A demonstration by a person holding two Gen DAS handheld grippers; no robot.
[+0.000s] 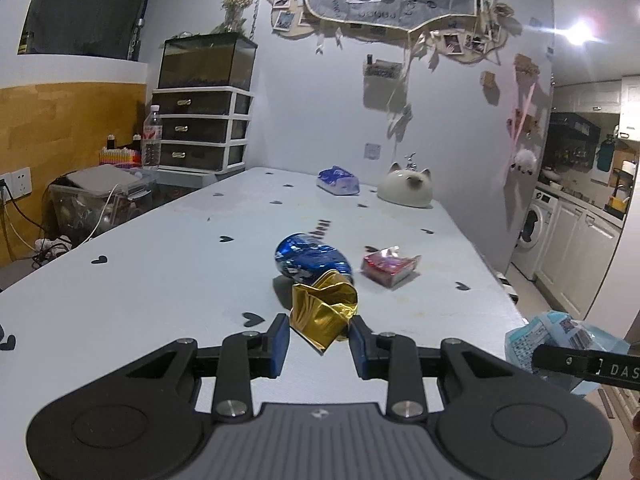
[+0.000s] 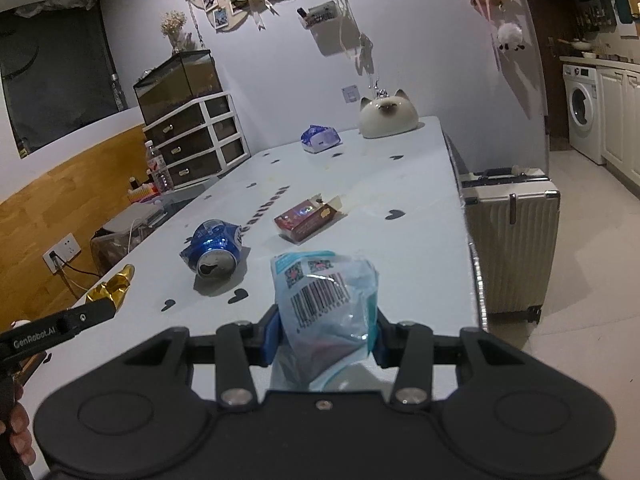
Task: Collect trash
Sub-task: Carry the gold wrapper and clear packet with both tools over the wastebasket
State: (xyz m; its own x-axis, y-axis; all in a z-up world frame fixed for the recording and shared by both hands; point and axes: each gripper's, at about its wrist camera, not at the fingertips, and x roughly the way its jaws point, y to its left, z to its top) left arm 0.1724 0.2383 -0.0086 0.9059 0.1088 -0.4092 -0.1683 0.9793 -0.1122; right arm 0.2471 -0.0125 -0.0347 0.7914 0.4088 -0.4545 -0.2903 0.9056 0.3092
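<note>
Here the trash is crumpled stuff: a gold foil wrapper [image 1: 324,312] pinched between the blue pads of the left gripper [image 1: 320,334], and a pale blue plastic packet [image 2: 326,304] with a barcode clamped in the right gripper [image 2: 325,334], both sets of jaws partly closed around their load and held above the near end of the table [image 1: 140,280]. A dented blue can [image 2: 214,250] and a red carton [image 2: 306,220] lie on the pale, heart-dotted tabletop beyond. Farther back sit a cat-shaped ornament [image 2: 386,118], a drawer unit [image 1: 200,128] and a washing machine [image 2: 582,110].
</note>
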